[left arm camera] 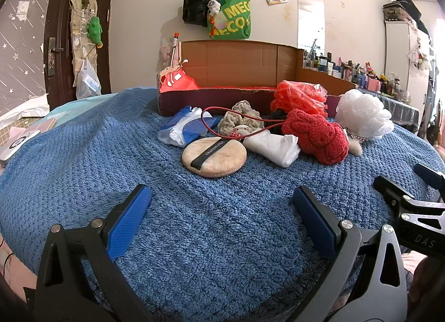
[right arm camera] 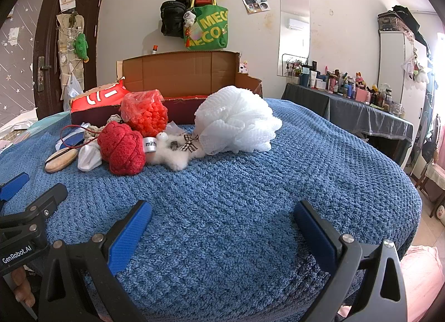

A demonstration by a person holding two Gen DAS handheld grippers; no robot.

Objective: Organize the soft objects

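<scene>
Soft objects lie in a pile on a blue towel (left arm camera: pixel 194 224) in front of an open cardboard box (left arm camera: pixel 239 71). They include a beige powder puff (left arm camera: pixel 214 156), a white cloth (left arm camera: pixel 274 145), a red knitted piece (left arm camera: pixel 317 135), a white mesh bath pouf (left arm camera: pixel 361 113), an orange mesh ball (left arm camera: pixel 299 96), a grey scrunchie (left arm camera: pixel 240 116) and a blue-white bag (left arm camera: pixel 186 126). The right wrist view shows the pouf (right arm camera: pixel 239 120), the red knit (right arm camera: pixel 122 148), the orange ball (right arm camera: pixel 146 112) and a white fluffy toy (right arm camera: pixel 172 153). My left gripper (left arm camera: pixel 222 205) and right gripper (right arm camera: pixel 224 219) are open, empty and short of the pile.
The box (right arm camera: pixel 178 71) holds a red item (right arm camera: pixel 100 95) at its left end. A dark door (left arm camera: pixel 59 30) stands at the left. Bags (left arm camera: pixel 222 13) hang on the wall. A cluttered table (right arm camera: pixel 361 99) stands at the right. My right gripper shows at the left view's right edge (left arm camera: pixel 411 205).
</scene>
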